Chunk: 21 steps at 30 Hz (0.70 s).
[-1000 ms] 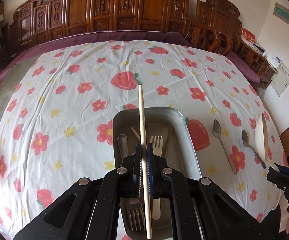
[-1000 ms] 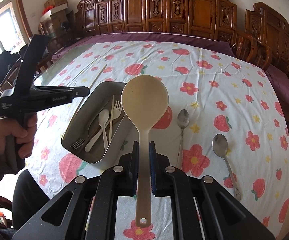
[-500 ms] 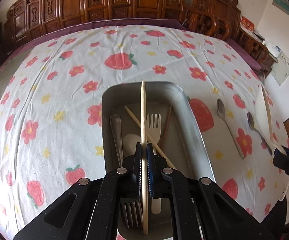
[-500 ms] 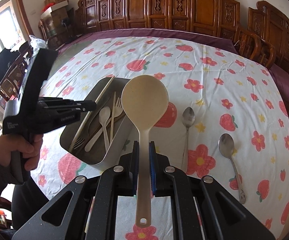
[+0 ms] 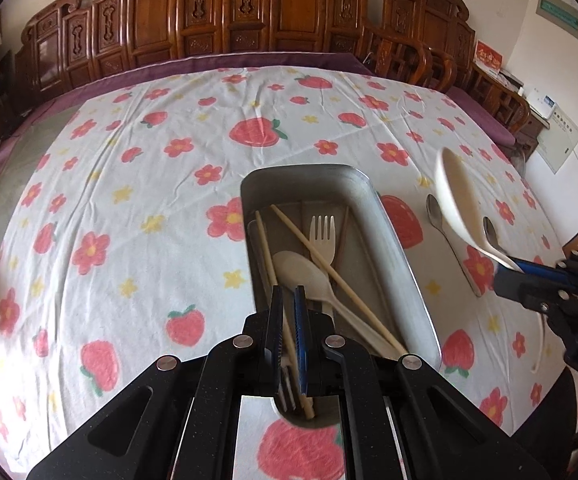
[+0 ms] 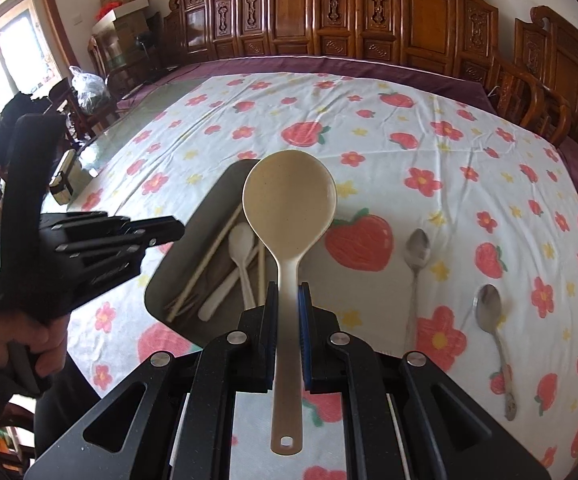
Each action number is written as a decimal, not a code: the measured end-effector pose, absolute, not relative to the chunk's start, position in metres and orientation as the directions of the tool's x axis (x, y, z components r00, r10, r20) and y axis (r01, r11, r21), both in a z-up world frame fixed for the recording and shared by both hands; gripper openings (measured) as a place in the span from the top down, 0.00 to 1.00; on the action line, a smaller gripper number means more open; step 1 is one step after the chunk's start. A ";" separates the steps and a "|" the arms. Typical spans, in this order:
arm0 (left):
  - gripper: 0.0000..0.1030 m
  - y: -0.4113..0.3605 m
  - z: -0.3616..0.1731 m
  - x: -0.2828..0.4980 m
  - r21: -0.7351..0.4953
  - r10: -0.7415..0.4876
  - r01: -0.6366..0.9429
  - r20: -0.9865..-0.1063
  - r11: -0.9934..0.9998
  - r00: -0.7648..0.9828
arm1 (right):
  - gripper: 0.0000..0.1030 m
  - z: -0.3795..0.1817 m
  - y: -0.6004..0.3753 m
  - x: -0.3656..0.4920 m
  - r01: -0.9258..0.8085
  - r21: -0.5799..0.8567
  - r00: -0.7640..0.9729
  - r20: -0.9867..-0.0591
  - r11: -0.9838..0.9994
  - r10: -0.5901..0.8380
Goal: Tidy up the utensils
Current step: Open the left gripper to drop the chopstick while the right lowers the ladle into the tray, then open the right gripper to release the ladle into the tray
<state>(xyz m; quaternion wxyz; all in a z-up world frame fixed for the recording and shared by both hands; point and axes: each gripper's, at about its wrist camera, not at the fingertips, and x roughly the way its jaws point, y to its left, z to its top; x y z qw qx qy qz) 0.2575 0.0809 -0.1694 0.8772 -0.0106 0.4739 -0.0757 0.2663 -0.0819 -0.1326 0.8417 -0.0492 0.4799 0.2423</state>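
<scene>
A metal tray (image 5: 387, 220) on the flowered cloth holds two chopsticks, a white fork (image 5: 323, 236), a beige spoon (image 5: 301, 272) and a metal fork. The chopstick (image 5: 267, 248) I carried now lies loose along the tray's left side and shows slanted through my jaws. My left gripper (image 5: 287, 292) hovers over the tray's near end, shut and empty. From the right wrist it (image 6: 177, 232) is clear of that chopstick (image 6: 213, 252). My right gripper (image 6: 287, 292) is shut on the handle of a beige ladle (image 6: 289, 200). The ladle's bowl hangs over the tray's (image 6: 193, 248) right rim.
Two metal spoons (image 6: 417, 248) (image 6: 489, 304) lie on the cloth right of the tray. Carved wooden chairs (image 6: 369, 12) line the far side. A hand (image 6: 37, 340) holds the left gripper at the table's left edge. Open cloth spreads left of and beyond the tray.
The chopstick has left my left gripper and dropped into the tray. The left gripper drew back toward the tray's near end. The right gripper carried the ladle left, closer to the tray.
</scene>
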 end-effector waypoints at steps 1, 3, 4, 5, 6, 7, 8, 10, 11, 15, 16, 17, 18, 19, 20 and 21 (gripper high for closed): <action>0.95 0.082 -0.168 0.256 -0.090 -0.142 0.122 -0.828 0.988 0.542 | 0.89 -0.134 -0.078 0.268 -0.457 0.157 0.416 -0.832 0.875 0.366; 0.95 0.087 -0.165 0.249 -0.086 -0.138 0.119 -0.824 0.989 0.549 | 0.89 -0.138 -0.071 0.271 -0.461 0.171 0.405 -0.833 0.871 0.377; 0.95 0.089 -0.163 0.246 -0.083 -0.135 0.118 -0.822 0.989 0.554 | 0.89 -0.139 -0.067 0.272 -0.461 0.178 0.399 -0.833 0.869 0.383; 0.95 0.091 -0.160 0.243 -0.078 -0.131 0.117 -0.819 0.990 0.558 | 0.89 -0.141 -0.065 0.274 -0.461 0.186 0.394 -0.833 0.868 0.388; 0.95 0.093 -0.159 0.241 -0.072 -0.125 0.116 -0.817 0.991 0.563 | 0.89 -0.144 -0.060 0.277 -0.458 0.200 0.384 -0.834 0.866 0.396; 0.95 0.095 -0.157 0.239 -0.067 -0.120 0.114 -0.816 0.991 0.566 | 0.89 -0.146 -0.056 0.280 -0.458 0.211 0.375 -0.835 0.864 0.403; 0.95 0.098 -0.155 0.237 -0.069 -0.119 0.110 -0.814 0.992 0.569 | 0.89 -0.149 -0.051 0.283 -0.457 0.219 0.368 -0.836 0.862 0.407; 0.95 0.102 -0.153 0.234 -0.073 -0.118 0.101 -0.811 0.992 0.573 | 0.89 -0.155 -0.043 0.289 -0.456 0.233 0.351 -0.840 0.859 0.414; 0.95 0.104 -0.151 0.234 -0.074 -0.116 0.096 -0.810 0.993 0.575 | 0.89 -0.157 -0.040 0.290 -0.456 0.240 0.344 -0.840 0.857 0.419; 0.95 0.115 -0.147 0.229 -0.072 -0.104 0.078 -0.804 0.994 0.586 | 0.89 -0.168 -0.022 0.301 -0.457 0.272 0.307 -0.845 0.847 0.437; 0.95 0.117 -0.146 0.229 -0.069 -0.100 0.075 -0.803 0.995 0.587 | 0.89 -0.170 -0.019 0.303 -0.457 0.282 0.297 -0.845 0.843 0.444; 0.95 0.120 -0.146 0.228 -0.065 -0.095 0.072 -0.803 0.995 0.589 | 0.89 -0.173 -0.016 0.305 -0.455 0.293 0.286 -0.846 0.841 0.450; 0.95 0.122 -0.146 0.228 -0.063 -0.091 0.068 -0.803 0.996 0.589 | 0.89 -0.176 -0.013 0.307 -0.452 0.299 0.278 -0.848 0.841 0.451; 0.95 0.124 -0.146 0.227 -0.062 -0.088 0.065 -0.804 0.996 0.588 | 0.89 -0.178 -0.010 0.309 -0.451 0.296 0.276 -0.851 0.842 0.447; 0.95 0.126 -0.146 0.227 -0.061 -0.086 0.062 -0.805 0.996 0.588 | 0.89 -0.180 -0.008 0.310 -0.451 0.291 0.276 -0.854 0.844 0.441; 0.95 0.128 -0.146 0.227 -0.058 -0.082 0.059 -0.805 0.997 0.588 | 0.89 -0.181 -0.006 0.312 -0.450 0.288 0.276 -0.855 0.845 0.438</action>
